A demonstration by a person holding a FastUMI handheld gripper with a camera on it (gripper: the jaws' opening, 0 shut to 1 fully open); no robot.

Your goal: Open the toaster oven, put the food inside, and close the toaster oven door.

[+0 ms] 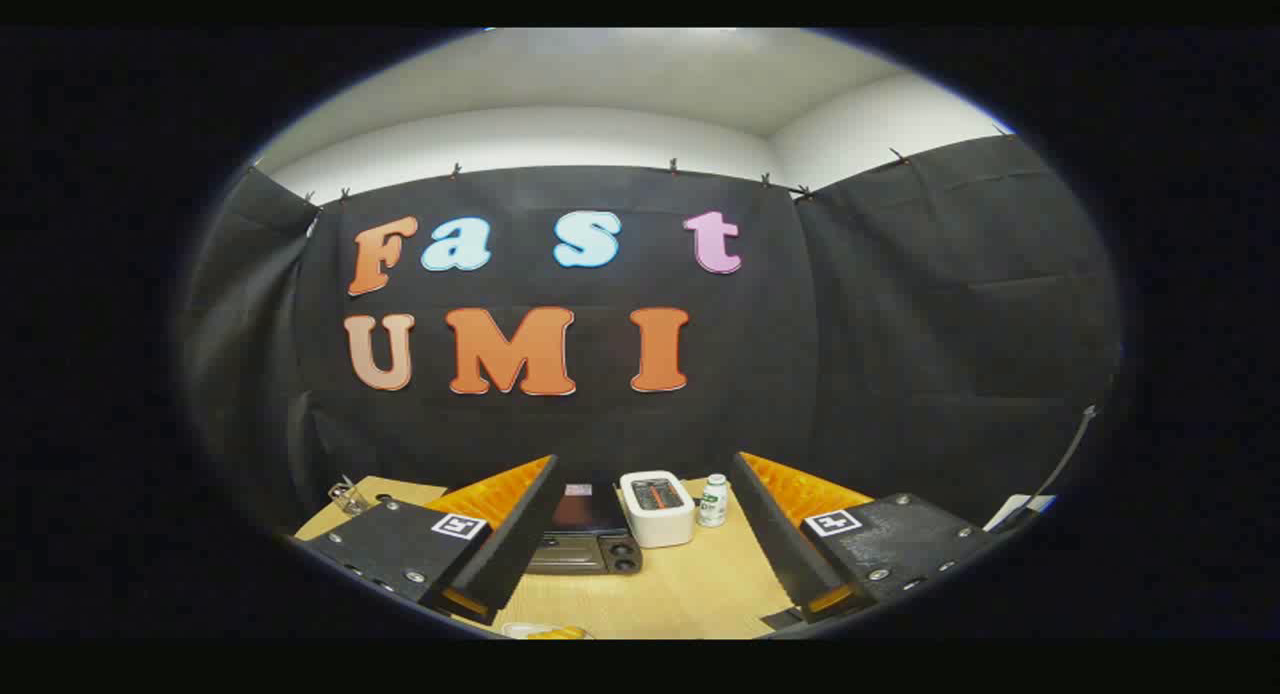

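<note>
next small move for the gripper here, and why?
Probably ease the open gripper down and forward toward the toaster oven. It sits beyond the fingers on the wooden table, door apparently closed, nothing held; opening it comes first.

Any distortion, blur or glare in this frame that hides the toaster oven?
Gripper view: strong fisheye bending; slightly soft overall; no glare on the toaster oven, small and partly behind one finger of the open claw; wooden table evenly lit.

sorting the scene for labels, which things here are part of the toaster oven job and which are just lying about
Job:
toaster oven, door shut, partly behind one finger
food near the fingers
gripper, fingers wide open, holding nothing

Lying about:
white box
small bottle
clip
</note>
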